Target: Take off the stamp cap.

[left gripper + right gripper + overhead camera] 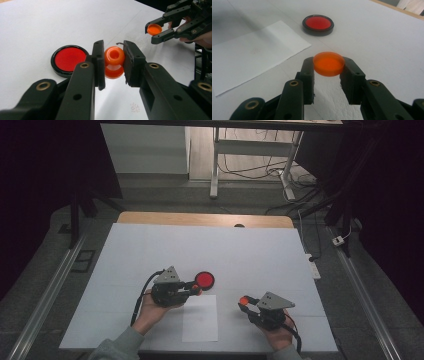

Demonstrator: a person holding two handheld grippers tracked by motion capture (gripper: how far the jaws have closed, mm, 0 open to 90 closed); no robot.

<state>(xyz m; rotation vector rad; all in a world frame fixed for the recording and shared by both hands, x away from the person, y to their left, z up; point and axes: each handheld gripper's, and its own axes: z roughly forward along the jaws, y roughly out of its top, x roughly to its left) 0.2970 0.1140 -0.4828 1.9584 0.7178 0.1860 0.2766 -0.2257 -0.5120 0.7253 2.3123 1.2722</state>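
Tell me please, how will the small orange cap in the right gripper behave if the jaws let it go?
The orange cap looks like thin plastic, so probably light and fairly stiff. The right gripper pinches only its smooth round rim, so it may slip easily. It is held flat; dropped onto the white table, it would likely land flat, though on edge it could roll.

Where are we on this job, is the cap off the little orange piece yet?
Done: the orange cap is off, pinched in the right claw above the table. In hand: the left claw clamps the orange stamp body beside the red ink pad. Left, likely: inking it and pressing it on the white paper sheet, which looks unmarked.
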